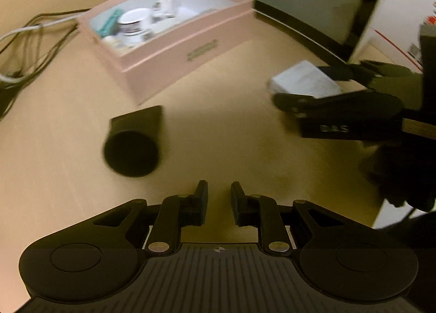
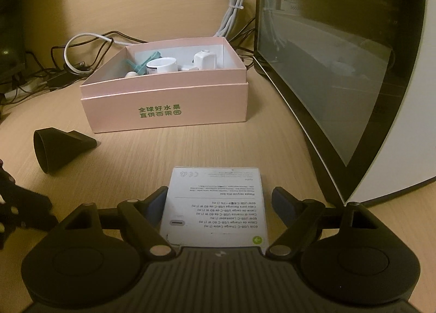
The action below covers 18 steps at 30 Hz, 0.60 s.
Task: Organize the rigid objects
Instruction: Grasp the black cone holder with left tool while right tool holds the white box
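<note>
A white charge-cable carton (image 2: 218, 204) lies flat on the wooden desk between the fingers of my right gripper (image 2: 222, 198). Those jaws stand wide; the right pad is clear of the carton and the left one sits close against its edge. In the left wrist view the same carton (image 1: 302, 78) and right gripper (image 1: 299, 85) show at the right. A black funnel-shaped nozzle (image 1: 133, 146) lies on its side, also seen in the right wrist view (image 2: 57, 149). My left gripper (image 1: 219, 190) hovers over bare desk, slightly open and empty. The pink box (image 2: 114, 111) holds several small items.
A glass-sided computer case (image 2: 327, 67) stands at the right, close to the carton. Tangled cables (image 2: 90, 48) lie behind the pink box (image 1: 174, 67). Bare desk lies between the nozzle and the carton.
</note>
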Tool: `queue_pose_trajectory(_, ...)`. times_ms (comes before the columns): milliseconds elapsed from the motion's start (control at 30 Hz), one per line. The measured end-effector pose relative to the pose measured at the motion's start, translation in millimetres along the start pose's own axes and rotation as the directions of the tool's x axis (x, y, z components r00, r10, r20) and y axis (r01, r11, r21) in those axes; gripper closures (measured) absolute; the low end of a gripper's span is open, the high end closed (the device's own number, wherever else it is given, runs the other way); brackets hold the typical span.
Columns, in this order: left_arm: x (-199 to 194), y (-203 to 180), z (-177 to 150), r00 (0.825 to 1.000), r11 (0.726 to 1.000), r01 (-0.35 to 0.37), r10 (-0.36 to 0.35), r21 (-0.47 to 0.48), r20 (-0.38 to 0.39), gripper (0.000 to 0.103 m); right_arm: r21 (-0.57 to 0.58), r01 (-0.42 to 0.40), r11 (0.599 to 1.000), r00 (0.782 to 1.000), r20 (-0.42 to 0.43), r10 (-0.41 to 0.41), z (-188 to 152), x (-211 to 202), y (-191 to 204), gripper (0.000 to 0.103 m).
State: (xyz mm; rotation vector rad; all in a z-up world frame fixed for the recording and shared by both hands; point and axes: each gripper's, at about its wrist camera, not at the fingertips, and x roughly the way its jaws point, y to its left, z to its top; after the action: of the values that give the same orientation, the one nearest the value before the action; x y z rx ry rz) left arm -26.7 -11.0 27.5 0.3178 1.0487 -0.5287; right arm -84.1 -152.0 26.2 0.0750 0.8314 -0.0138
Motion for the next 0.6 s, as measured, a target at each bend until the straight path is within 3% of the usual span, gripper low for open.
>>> queue_pose_trajectory(67, 1.0, -4.4, 0.6, 1.0, 1.0, 0.013, -0.013, 0.006, -0.001, 0.066, 0.001, 0.0, 1.0, 1.0, 0.002, 0.0, -0.4, -0.3, 0.1, 0.02)
queue_pose_trajectory(167, 2.3, -7.4, -0.1, 0.999, 0.999, 0.033, -0.033, -0.003, 0.004, 0.056, 0.001, -0.002, 1.0, 1.0, 0.004, 0.002, -1.8, -0.9, 0.0, 0.02)
queue_pose_trajectory(400, -0.1, -3.9, -5.4, 0.998, 0.997, 0.064, -0.063, -0.045, 0.024, 0.055, -0.003, -0.011, 1.0, 1.0, 0.007, 0.011, -2.6, -0.3, 0.1, 0.016)
queue_pose_trajectory(600, -0.2, -7.8, -6.5, 0.998, 0.998, 0.063, -0.063, -0.015, 0.009, 0.055, -0.002, -0.011, 1.0, 1.0, 0.008, 0.011, -2.9, -0.6, 0.4, 0.016)
